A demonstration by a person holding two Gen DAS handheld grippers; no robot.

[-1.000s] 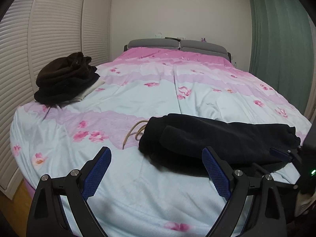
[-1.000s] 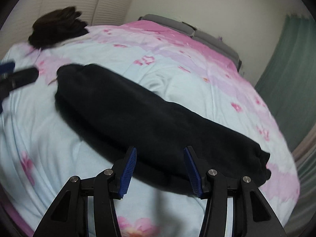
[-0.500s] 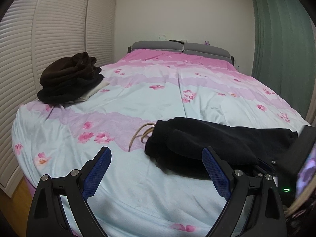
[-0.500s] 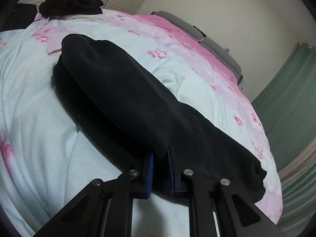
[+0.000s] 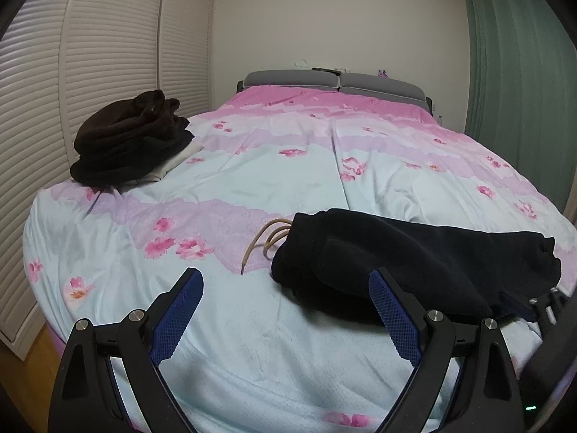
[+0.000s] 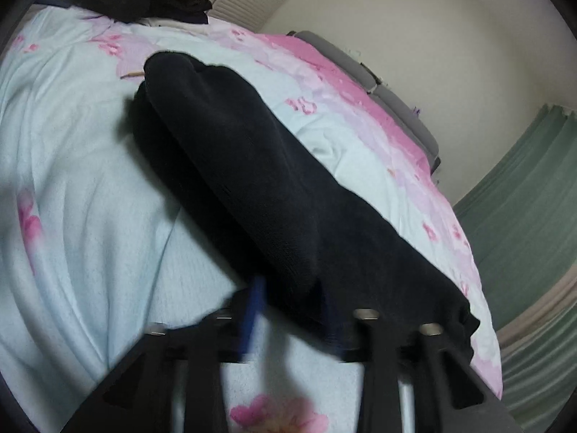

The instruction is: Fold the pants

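The black pants (image 5: 414, 252) lie folded lengthwise across the near part of the bed, with a beige drawstring (image 5: 267, 241) poking out at their left end. My left gripper (image 5: 285, 310) hovers open before that left end, with nothing between its fingers. In the right wrist view the pants (image 6: 259, 180) run diagonally away. My right gripper (image 6: 292, 317) is at their near right part, blurred. Its jaws are opening with the folded edge of the cloth between them, and the blue pad (image 6: 252, 310) stands off the fabric. The right gripper's tip (image 5: 541, 306) shows at the pants' right end.
A pile of dark brown and black clothes (image 5: 133, 140) sits on the bed's far left corner. The flowered pink and pale blue bedcover (image 5: 252, 187) spreads under everything. Louvred closet doors (image 5: 108, 54) stand to the left, and a green curtain (image 5: 515, 72) hangs to the right.
The right gripper dropped to the pants, closed on their folded edge half a second ago, and has now spread its jaws again while rolling. The left gripper has stayed open and almost still.
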